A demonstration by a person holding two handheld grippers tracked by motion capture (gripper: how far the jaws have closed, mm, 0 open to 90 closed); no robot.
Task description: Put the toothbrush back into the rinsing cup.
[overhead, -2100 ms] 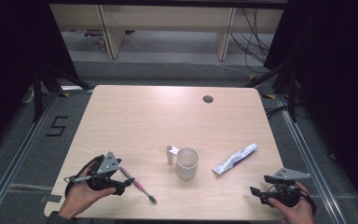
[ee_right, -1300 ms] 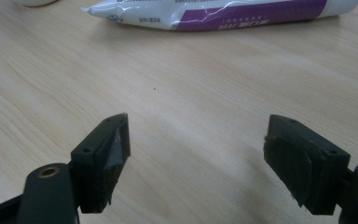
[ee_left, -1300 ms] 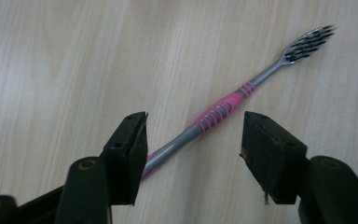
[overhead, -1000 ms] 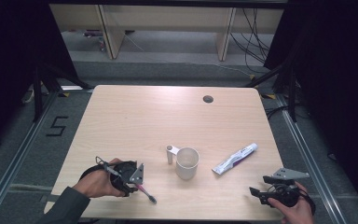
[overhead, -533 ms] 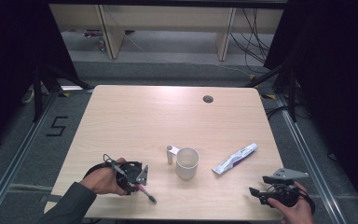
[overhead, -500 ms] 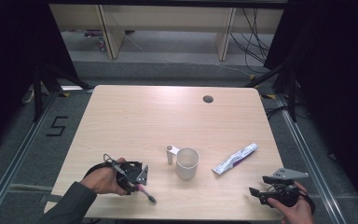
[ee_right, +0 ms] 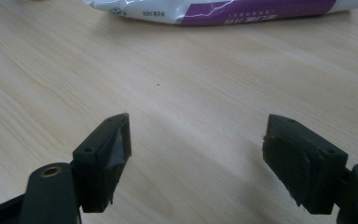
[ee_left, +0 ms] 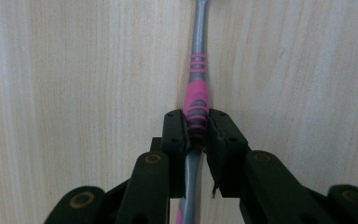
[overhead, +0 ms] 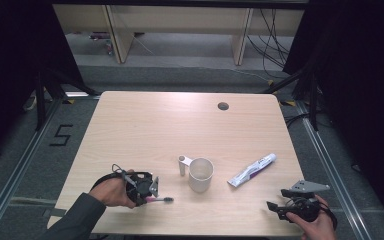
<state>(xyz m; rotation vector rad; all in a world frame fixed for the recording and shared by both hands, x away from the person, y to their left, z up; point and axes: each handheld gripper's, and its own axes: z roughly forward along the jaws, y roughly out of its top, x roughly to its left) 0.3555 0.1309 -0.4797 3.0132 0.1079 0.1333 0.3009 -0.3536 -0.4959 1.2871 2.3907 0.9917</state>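
Toothbrush (overhead: 161, 199) left of the cup (overhead: 200, 174), toothpaste tube (overhead: 252, 170) to its right, all on the table (overhead: 155, 125).

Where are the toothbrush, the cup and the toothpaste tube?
toothbrush (ee_left: 197, 95): left gripper view, pink part of the handle just ahead of the left tool's pads.
cup (overhead: 200, 175): high view, its side wall.
toothpaste tube (overhead: 251, 170): high view, middle of the tube's body.

A white mug (overhead: 200, 174) stands mid-table, a purple-and-white toothpaste tube (overhead: 252, 170) lying just to its right.
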